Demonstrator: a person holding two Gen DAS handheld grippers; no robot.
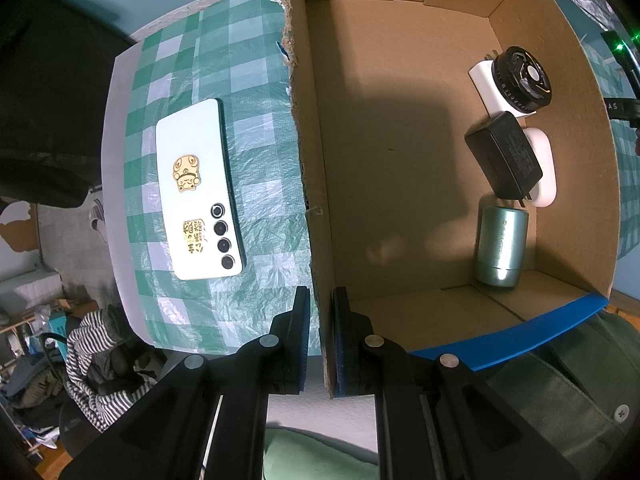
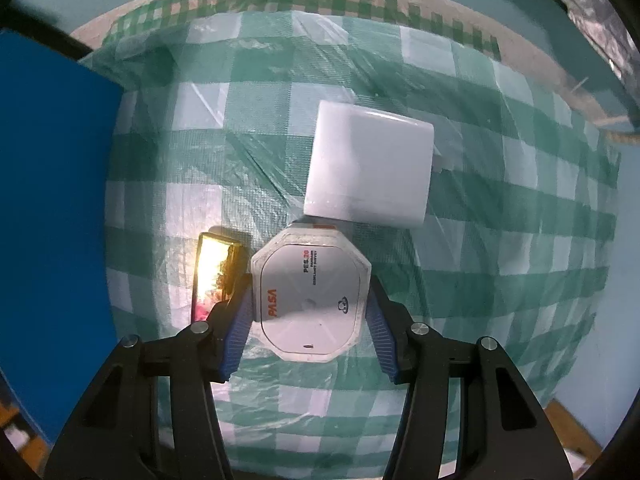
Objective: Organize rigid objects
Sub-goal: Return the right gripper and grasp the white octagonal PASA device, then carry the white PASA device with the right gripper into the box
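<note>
My left claw is clamped on the near wall of the cardboard box, one finger outside and one inside. Ahead and to its right, along the box's far side, lie a teal cylinder, a black charger resting on a white earbud case, and a round black device on a white adapter. Left of that claw, outside the box, a white phone lies face down on the checkered worktop.

My right claw grips a white octagonal case between its blue pads. Just ahead, touching the case, sits a white cube charger; just left lies a shiny reflective block.
</note>
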